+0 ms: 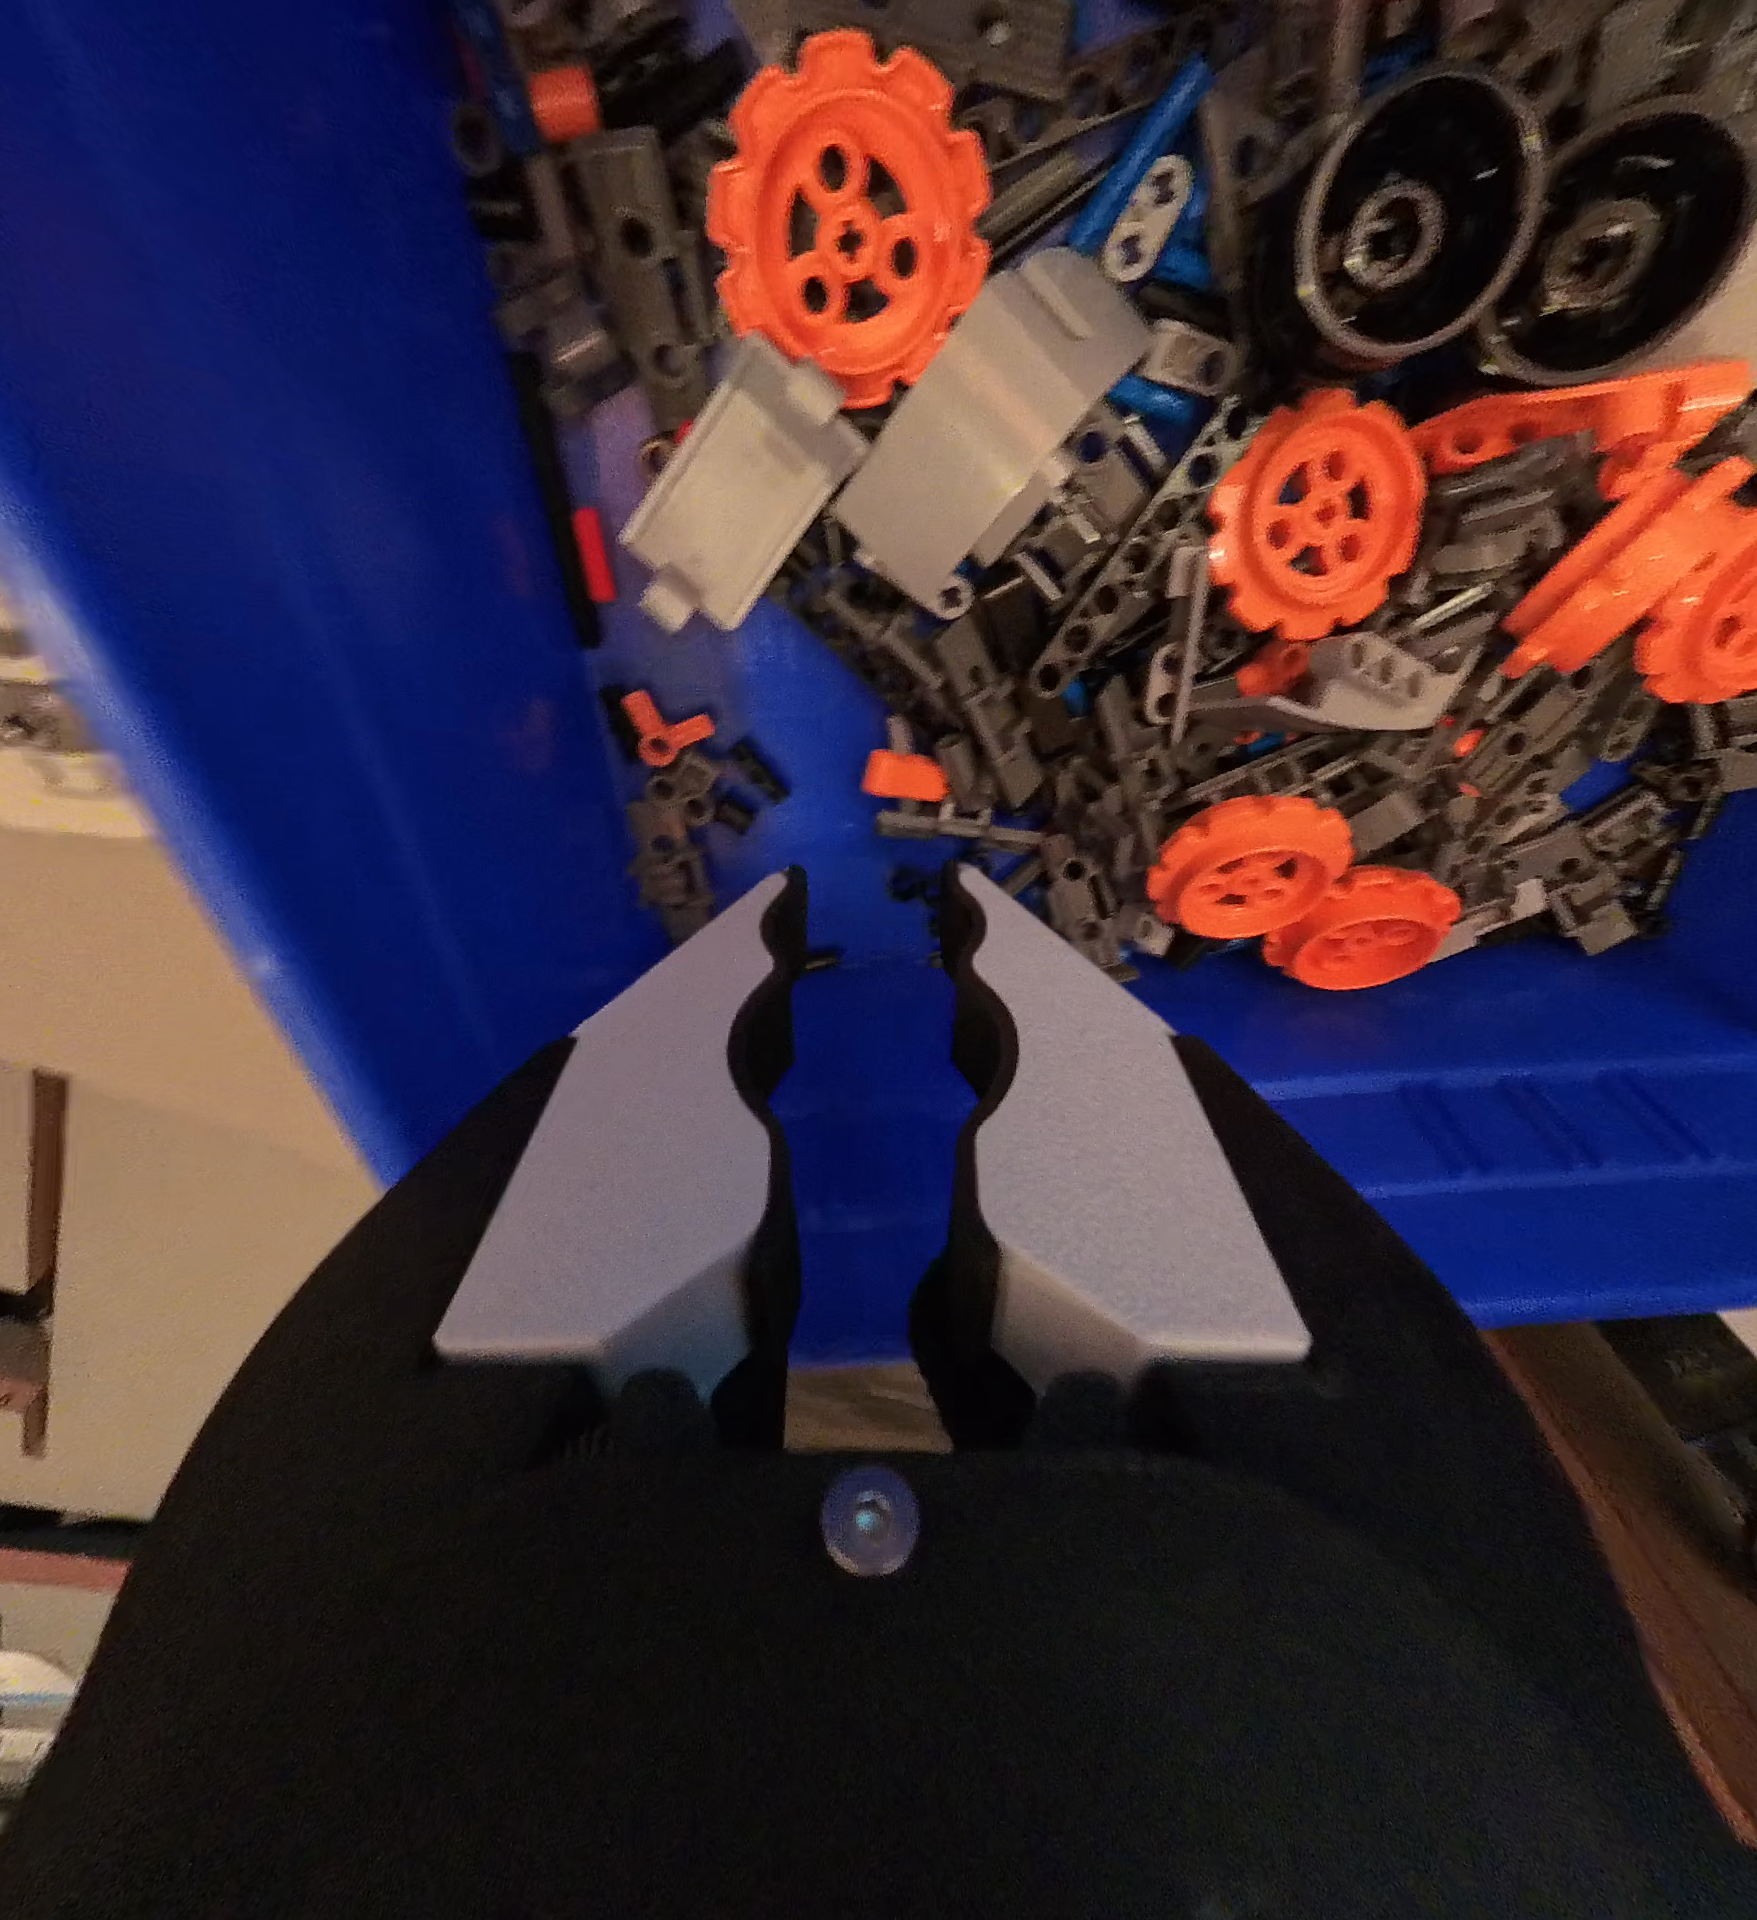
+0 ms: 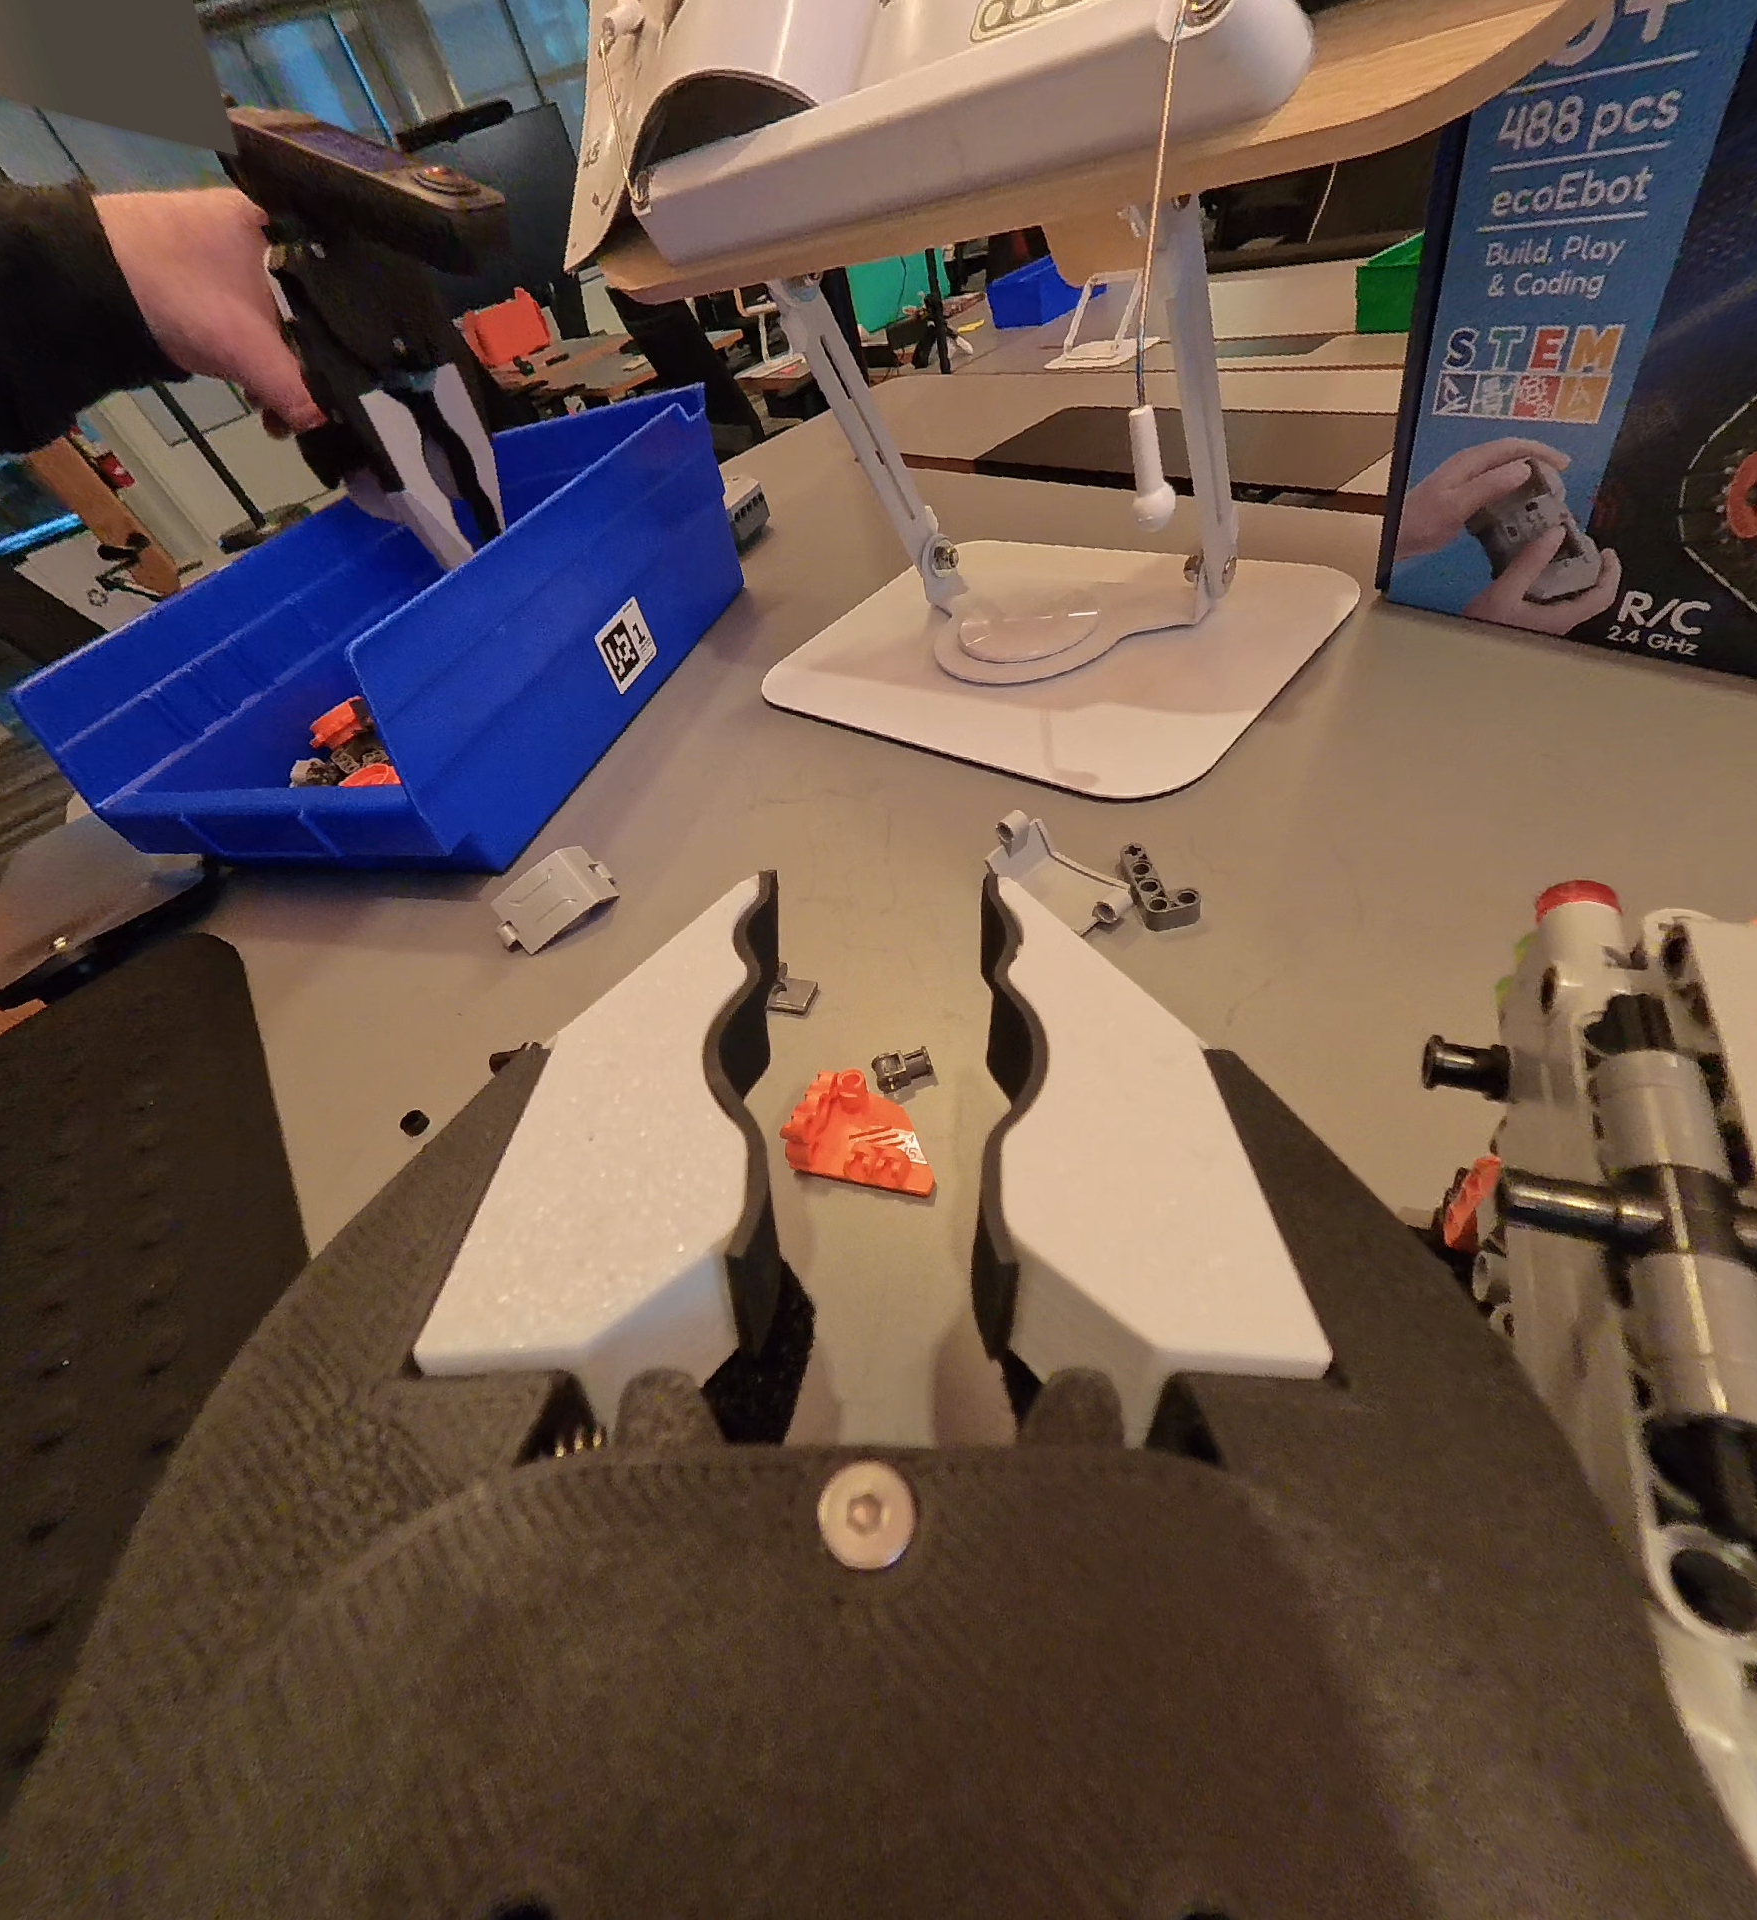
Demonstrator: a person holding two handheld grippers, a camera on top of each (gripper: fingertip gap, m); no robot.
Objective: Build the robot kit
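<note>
My left gripper (image 1: 874, 894) is open and empty, its tips inside a blue bin (image 1: 313, 520) above bare floor beside a heap of dark grey building parts (image 1: 1165, 675). Orange toothed wheels (image 1: 848, 213), grey panels (image 1: 978, 436) and black tyres (image 1: 1414, 213) lie in the heap. In the right wrist view the left gripper (image 2: 438, 488), held by a hand, reaches into the blue bin (image 2: 500, 665). My right gripper (image 2: 879, 894) is open and empty, low over the grey table (image 2: 1373, 810). A small orange part (image 2: 858, 1143) and a tiny dark connector (image 2: 900, 1068) lie between its fingers.
A part-built grey model (image 2: 1663, 1195) stands at the right. A grey panel (image 2: 554, 899), a grey curved piece (image 2: 1050, 862) and a dark angled beam (image 2: 1160, 888) lie on the table. A white stand (image 2: 1061, 665) and a blue product box (image 2: 1622, 332) stand behind. The left gripper's tips are roughly 45 cm from the right gripper's.
</note>
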